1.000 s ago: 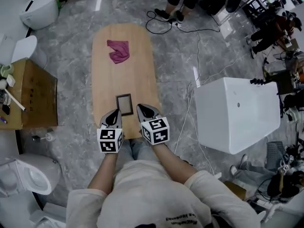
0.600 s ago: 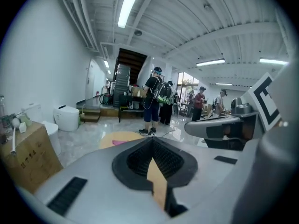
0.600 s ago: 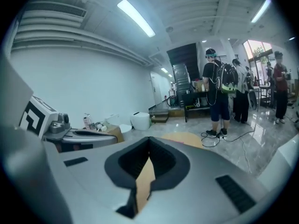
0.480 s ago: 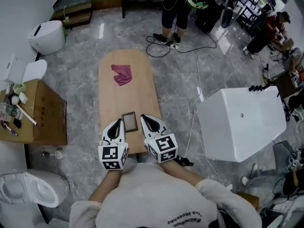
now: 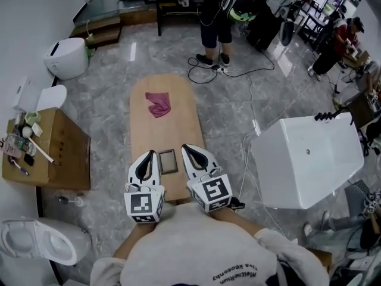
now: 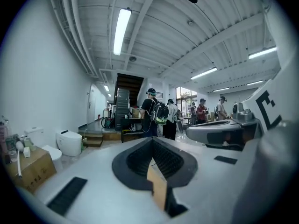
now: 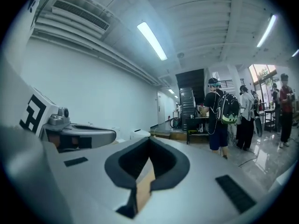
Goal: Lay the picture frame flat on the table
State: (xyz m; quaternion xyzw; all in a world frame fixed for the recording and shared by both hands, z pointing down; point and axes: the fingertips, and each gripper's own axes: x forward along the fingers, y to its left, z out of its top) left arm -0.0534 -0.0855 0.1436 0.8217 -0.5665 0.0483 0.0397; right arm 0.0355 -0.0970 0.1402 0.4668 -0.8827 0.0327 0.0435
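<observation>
A long light-wood counter (image 5: 164, 130) with a rounded far end stands on the grey marble floor (image 5: 107, 100). The small dark-rimmed rectangular picture frame (image 5: 167, 161) lies flat on the counter's near part. In the head view it shows between the two tools, and neither of them grips it.

The left tool (image 5: 147, 157) has its black-padded jaws pressed together with nothing between them, as the left gripper view shows (image 6: 152, 141). The right tool (image 5: 189, 152) is likewise closed and empty (image 7: 149, 141). Both point away from the person, side by side, with their marker cubes nearest the body.

A crumpled pink cloth (image 5: 158, 103) sits on the far part of the counter, well apart from the frame. A large white box-shaped tub (image 5: 306, 159) stands to the right, and a brown cardboard box (image 5: 62, 154) to the left.
</observation>
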